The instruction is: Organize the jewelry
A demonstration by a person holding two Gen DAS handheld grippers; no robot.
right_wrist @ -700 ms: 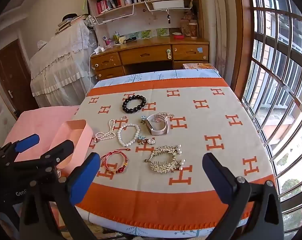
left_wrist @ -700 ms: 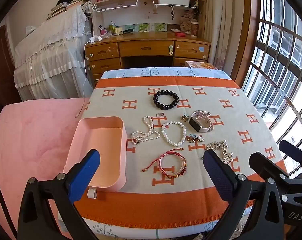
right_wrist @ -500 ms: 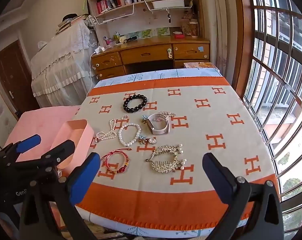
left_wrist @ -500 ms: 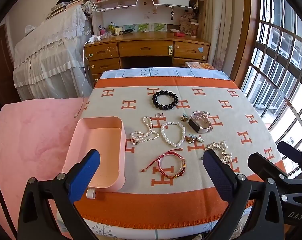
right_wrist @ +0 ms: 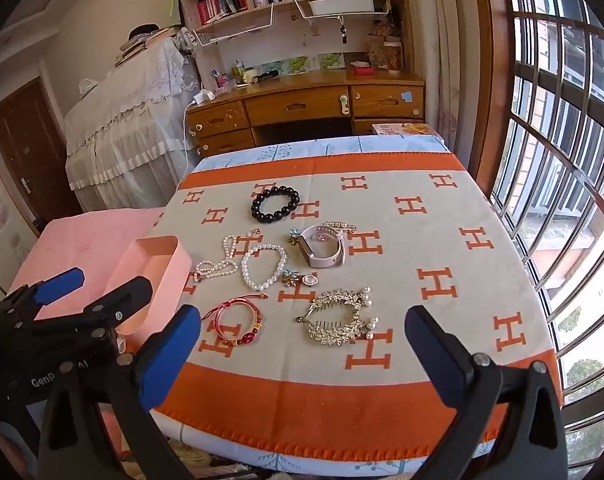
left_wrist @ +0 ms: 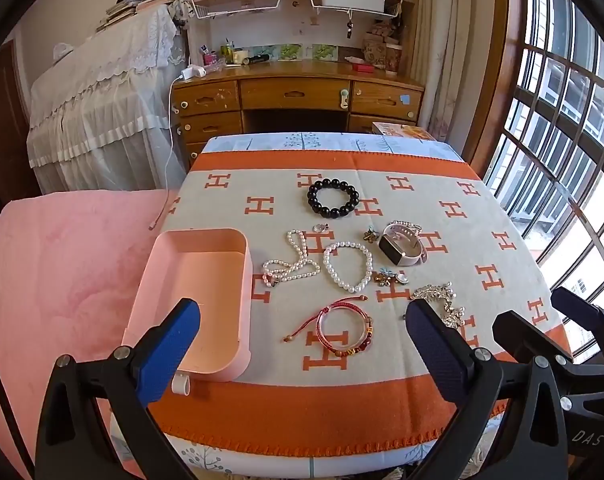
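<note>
A pink tray lies empty at the table's left edge. Right of it lie a pearl necklace, a pearl bracelet, a black bead bracelet, a pink watch, a red cord bracelet, a silver hair comb and small brooches. My left gripper is open above the front edge, near the tray and the red bracelet. My right gripper is open before the hair comb.
The table wears an orange and beige H-pattern cloth. A pink bed adjoins it on the left. A wooden desk with shelves stands behind. A barred window runs along the right.
Both grippers have drawn back and up a little, so the table looks slightly farther. The jewelry and the tray have not moved.
</note>
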